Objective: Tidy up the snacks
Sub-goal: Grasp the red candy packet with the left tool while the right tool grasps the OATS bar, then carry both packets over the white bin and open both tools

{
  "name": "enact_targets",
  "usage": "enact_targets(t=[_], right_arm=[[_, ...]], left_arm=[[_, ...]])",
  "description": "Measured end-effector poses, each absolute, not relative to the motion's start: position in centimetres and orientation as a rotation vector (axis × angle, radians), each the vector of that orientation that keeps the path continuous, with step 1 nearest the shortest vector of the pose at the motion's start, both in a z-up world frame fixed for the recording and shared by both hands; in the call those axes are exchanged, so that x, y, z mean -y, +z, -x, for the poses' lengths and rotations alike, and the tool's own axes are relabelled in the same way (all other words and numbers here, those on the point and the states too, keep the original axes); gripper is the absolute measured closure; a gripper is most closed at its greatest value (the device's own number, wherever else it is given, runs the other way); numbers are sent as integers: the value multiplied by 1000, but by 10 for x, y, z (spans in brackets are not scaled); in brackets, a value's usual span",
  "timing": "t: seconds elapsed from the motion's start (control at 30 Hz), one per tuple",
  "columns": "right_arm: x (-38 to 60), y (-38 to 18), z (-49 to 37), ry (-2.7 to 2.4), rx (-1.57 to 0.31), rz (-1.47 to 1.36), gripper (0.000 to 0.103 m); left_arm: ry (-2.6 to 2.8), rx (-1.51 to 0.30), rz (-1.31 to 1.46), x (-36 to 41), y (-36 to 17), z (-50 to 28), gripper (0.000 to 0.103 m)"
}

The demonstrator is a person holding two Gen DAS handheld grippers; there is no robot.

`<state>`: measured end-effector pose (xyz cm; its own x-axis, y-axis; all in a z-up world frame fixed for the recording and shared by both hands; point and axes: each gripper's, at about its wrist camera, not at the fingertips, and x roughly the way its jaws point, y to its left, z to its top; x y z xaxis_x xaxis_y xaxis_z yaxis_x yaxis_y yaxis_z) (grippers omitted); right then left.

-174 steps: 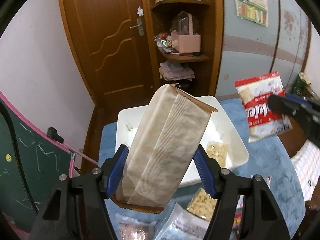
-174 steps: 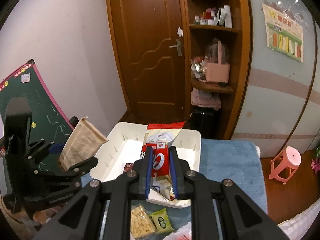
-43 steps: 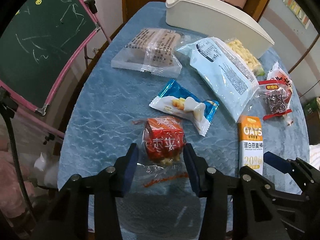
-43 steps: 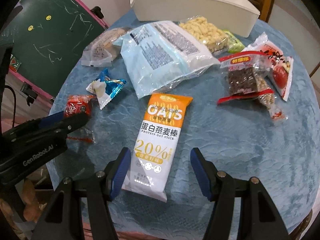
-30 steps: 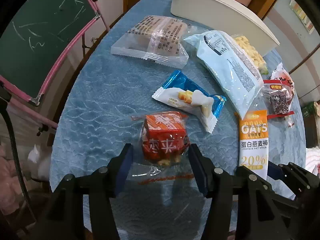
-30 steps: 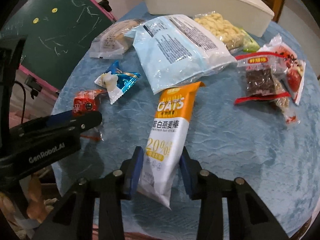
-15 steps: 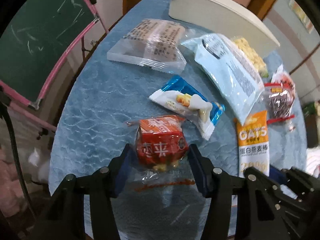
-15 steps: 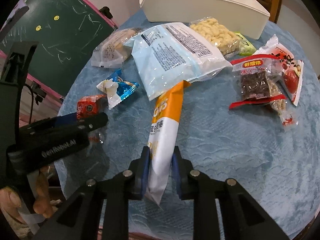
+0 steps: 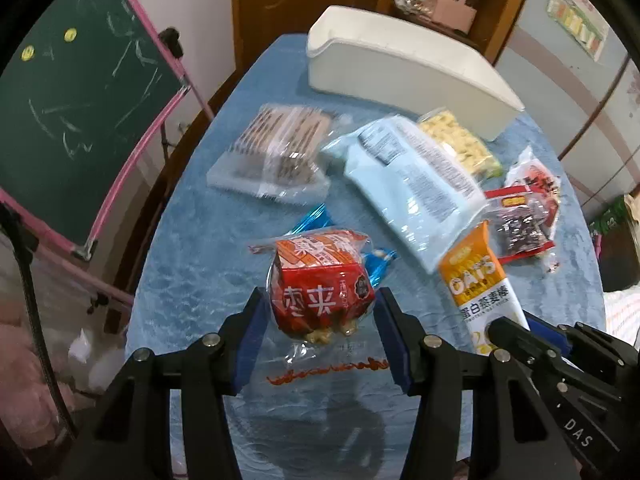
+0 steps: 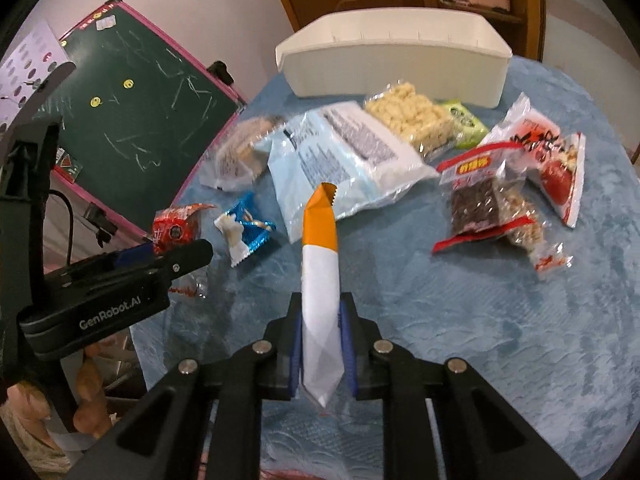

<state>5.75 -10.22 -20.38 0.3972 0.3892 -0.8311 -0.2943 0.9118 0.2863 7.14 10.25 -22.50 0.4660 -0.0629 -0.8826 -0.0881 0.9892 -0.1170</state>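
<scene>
Left tool (image 9: 320, 320) pinching the red snack pack (image 9: 322, 288), right tool (image 10: 324, 354) squeezing the oat bar (image 10: 320, 280), both lifting above the tabletop (image 10: 480, 320); seemingly light, crinkly, slippery wrappers, gripping mid-body.

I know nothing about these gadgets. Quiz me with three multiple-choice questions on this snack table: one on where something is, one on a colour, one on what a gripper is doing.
1. Where is the white bin?
A. far end of the table
B. on the floor
C. on a shelf

2. What colour is the tablecloth?
A. green
B. blue
C. yellow

3. What is the right gripper doing?
A. hanging open
B. clamping the oat bar
C. holding a cup

Answers: 1 A, it sits beyond the snacks; 2 B, blue fabric shows everywhere; 3 B, both pads press the bar.
</scene>
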Motion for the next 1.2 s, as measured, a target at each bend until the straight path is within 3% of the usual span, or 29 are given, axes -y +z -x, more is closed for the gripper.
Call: enact_targets(t=[0.4,0.83,1.2], right_arm=[[127,-117,-80,418,-849,-122,86],[151,-28,-174,283,-601,-62,86],[164,-18,-271,230,-576,-99,86]], left_arm=[[-61,-956,116,-88,-146,-105,50],[-84,-758,69,-59,-44,-221,50],[-53,-748,43,-27,-37,-320,50]])
